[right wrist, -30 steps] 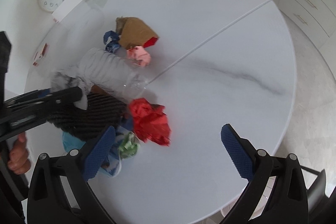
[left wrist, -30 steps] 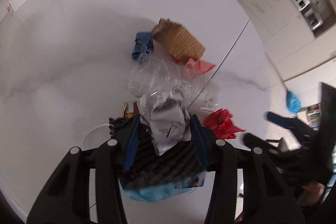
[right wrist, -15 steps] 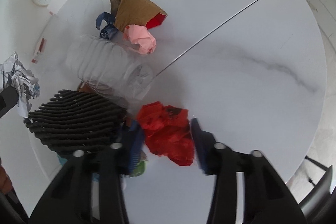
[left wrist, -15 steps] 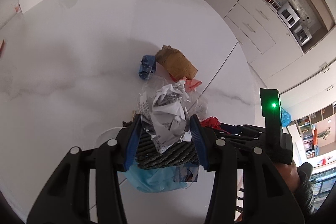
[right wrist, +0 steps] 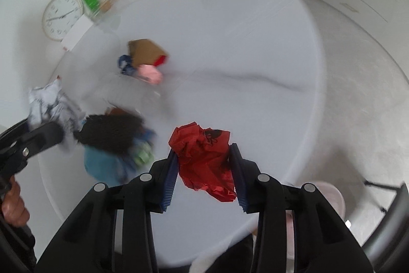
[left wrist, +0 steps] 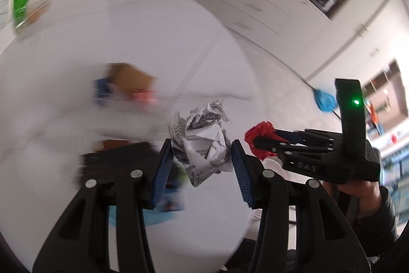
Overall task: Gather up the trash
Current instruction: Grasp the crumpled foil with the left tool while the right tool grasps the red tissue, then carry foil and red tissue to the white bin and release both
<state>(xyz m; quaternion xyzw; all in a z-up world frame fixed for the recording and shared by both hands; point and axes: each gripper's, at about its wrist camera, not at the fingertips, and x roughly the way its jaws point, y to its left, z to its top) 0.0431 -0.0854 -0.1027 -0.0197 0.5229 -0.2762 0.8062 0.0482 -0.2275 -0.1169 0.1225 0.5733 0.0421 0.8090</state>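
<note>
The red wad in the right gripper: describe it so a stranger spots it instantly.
Over the near edge of the round white table, the right gripper pinches a crumpled red plastic wad between its blue pads. It alone is bright red with black print; the left gripper's wad is white printed paper.

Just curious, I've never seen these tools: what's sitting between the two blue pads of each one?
The left gripper clamps a crumpled printed paper ball, seen in the left wrist view. The right gripper clamps a red crumpled wrapper, seen in its own view.
</note>
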